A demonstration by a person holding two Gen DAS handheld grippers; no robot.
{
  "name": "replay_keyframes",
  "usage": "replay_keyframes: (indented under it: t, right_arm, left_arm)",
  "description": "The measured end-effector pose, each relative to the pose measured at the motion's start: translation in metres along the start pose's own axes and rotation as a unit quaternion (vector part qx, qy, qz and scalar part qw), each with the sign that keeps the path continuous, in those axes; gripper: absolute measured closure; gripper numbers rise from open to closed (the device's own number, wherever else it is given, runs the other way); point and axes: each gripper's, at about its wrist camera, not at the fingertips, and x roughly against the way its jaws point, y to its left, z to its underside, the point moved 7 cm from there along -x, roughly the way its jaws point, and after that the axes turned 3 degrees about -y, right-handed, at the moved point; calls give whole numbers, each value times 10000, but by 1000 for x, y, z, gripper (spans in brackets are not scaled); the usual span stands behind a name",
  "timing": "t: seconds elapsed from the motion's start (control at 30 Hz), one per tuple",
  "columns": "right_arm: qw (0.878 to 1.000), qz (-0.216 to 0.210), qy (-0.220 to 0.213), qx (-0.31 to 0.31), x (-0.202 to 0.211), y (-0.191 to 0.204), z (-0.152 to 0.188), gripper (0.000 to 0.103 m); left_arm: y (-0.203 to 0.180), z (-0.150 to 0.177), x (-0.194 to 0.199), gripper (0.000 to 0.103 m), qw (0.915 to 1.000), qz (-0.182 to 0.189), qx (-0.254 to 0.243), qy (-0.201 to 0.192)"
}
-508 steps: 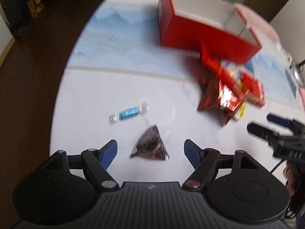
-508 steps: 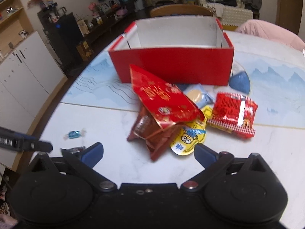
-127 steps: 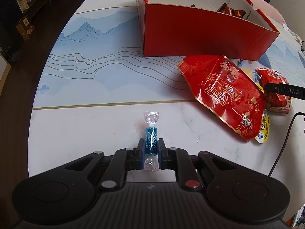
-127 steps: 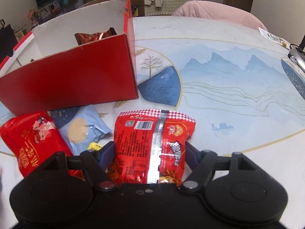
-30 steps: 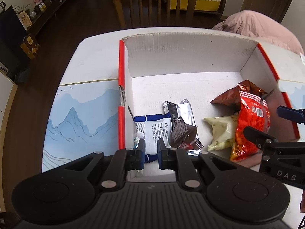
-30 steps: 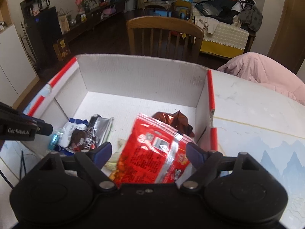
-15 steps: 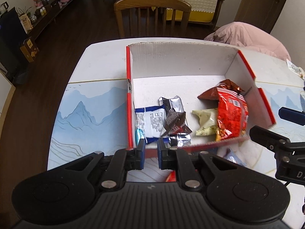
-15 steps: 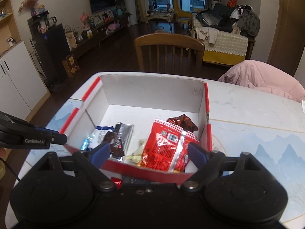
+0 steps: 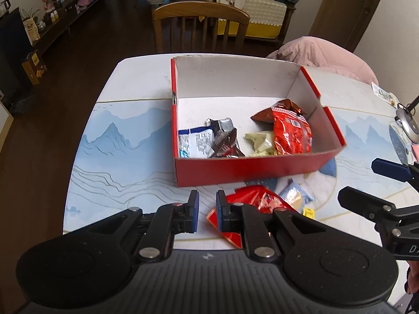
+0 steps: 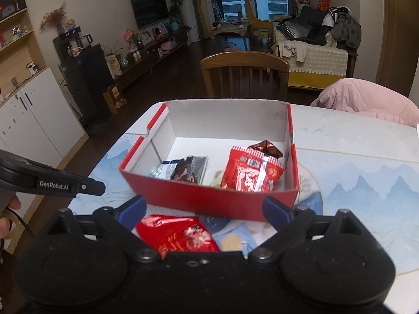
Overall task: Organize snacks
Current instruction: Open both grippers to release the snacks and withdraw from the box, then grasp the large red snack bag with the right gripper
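L gripper (image 9: pixel 207 213): fingers (image 9: pixel 194 210) closed down to a narrow gap, nothing held, nothing touched; hung above the counter (image 9: pixel 125 154), just in front of the red box (image 9: pixel 248 171). R gripper (image 10: pixel 204 210): fingers (image 10: pixel 132 209) spread wide and opening further, nothing gripped between them, no contact seen; box front wall is framed in the gap from above.

Inside the box: red snack bag (image 9: pixel 292 137) on the right w/ brown foil pack (image 9: pixel 286 106) behind it, pale green pack (image 9: pixel 260 142) mid, dark choc wrapper (image 9: pixel 225 140) over white/blue pack (image 9: pixel 195 144), blue candy (image 9: pixel 183 153) in the near-left corner.

Outside, on the counter near the box front: large red bag (image 10: pixel 178 235), light-blue pack (image 10: pixel 234 239) beside it, yellow item (image 9: pixel 309 212) partly seen.
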Motion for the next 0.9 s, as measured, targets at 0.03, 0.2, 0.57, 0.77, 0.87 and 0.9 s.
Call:
replay_keyframes:
  t: [0.03, 0.2, 0.57, 0.77, 0.87, 0.9]
  right_arm:
    - [10000, -18, -2, 6, 2, 1, 3, 6]
    - [10000, -22, 3, -22, 12, 1, 16, 3]
    - [9995, 63, 167, -276, 19, -12, 50, 2]
    - [9990, 133, 307, -284, 23, -18, 74, 2]
    - [9986, 112, 399, -335, 23, -23, 86, 2]
    - [9985, 103, 420, -349, 24, -23, 89, 2]
  left_arm:
    - [-1, 3, 3, 90, 10000, 14, -1, -5]
    - [-6, 16, 11, 89, 9998, 181, -4, 33]
    - [-20, 42, 12, 77, 9993, 345, 17, 137]
    - [-27, 54, 4, 61, 9991, 340, 3, 265]
    - [-33, 57, 0, 35, 9990, 368, 45, 232]
    - [-35, 58, -1, 33, 9990, 380, 64, 227]
